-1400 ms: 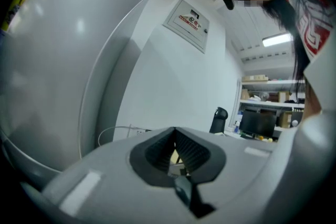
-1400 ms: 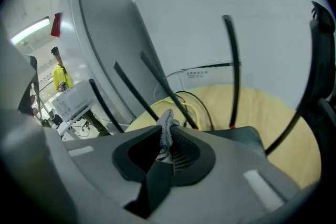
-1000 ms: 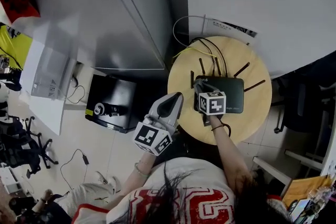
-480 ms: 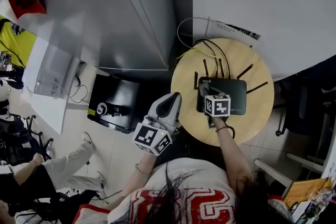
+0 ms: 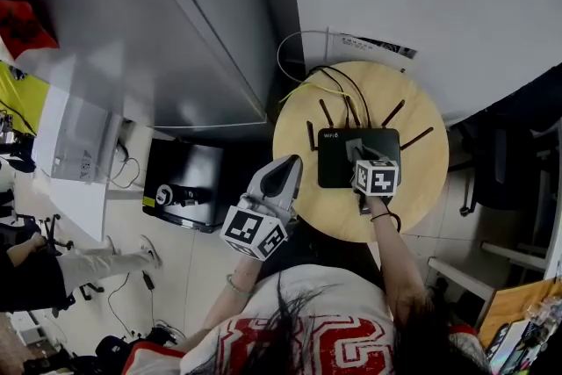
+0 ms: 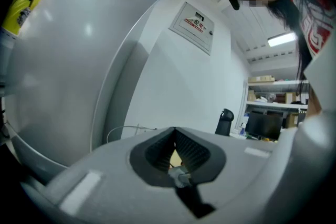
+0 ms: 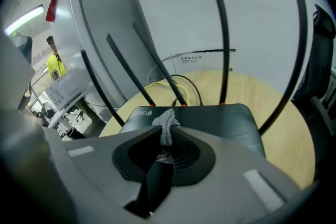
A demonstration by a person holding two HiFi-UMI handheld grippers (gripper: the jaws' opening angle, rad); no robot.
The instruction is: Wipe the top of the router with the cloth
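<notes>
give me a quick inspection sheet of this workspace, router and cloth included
surface: round wooden table.
job's things: black router lying flat on the table, antennas up; grey cloth over its top.
clutter: nothing seen on the table.
tools: right tool shut on the cloth above the router; left tool shut, empty, by the table's left edge.
cables: black cables and a yellow cable at the router's back; white cable loops behind the table.
surroundings: grey cabinet; black box on the floor; a person's legs at left.
</notes>
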